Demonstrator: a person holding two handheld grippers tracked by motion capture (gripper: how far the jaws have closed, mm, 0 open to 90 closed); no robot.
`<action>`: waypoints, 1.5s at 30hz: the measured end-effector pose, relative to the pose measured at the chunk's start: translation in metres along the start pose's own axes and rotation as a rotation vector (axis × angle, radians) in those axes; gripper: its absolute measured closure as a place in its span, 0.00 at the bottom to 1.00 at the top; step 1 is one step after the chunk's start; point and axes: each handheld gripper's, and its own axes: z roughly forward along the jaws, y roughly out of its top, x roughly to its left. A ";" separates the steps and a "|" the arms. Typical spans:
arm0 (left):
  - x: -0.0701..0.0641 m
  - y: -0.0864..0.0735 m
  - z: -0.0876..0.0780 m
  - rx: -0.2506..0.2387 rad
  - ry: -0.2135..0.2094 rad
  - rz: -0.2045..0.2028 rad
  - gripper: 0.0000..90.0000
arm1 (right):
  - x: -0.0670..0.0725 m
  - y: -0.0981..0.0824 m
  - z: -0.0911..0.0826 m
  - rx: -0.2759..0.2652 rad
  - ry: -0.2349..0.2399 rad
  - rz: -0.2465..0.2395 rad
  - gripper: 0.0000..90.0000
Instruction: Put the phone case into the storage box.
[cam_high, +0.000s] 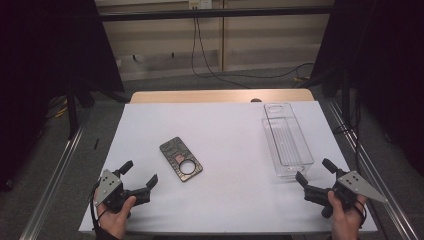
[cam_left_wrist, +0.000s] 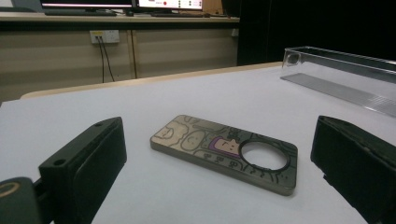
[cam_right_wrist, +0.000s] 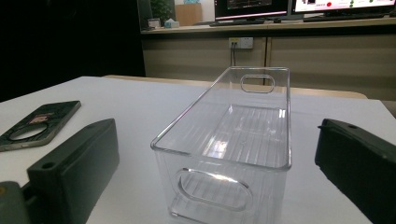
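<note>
I can read no words, numbers or brand marks anywhere. The phone case (cam_left_wrist: 224, 153) lying ahead of my left tongs, at the centre of the left gripper view, carries only cartoon doodle figures (a small purple patch with a face sits beside its round opening), with no lettering I can make out. The monitors (cam_right_wrist: 299, 5) along the top edge of the right gripper view show coloured marks too small to read.
</note>
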 end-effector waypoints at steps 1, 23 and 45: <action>0.000 0.000 0.000 -0.001 -0.002 -0.003 0.04 | 0.000 0.000 0.000 -0.001 0.000 0.001 0.00; -0.004 0.002 0.003 0.042 -0.105 0.015 0.03 | 0.000 0.000 0.000 0.000 -0.003 0.010 0.00; -0.015 0.014 0.029 0.070 -0.237 0.002 0.04 | 0.001 0.000 0.001 0.007 0.009 0.004 0.00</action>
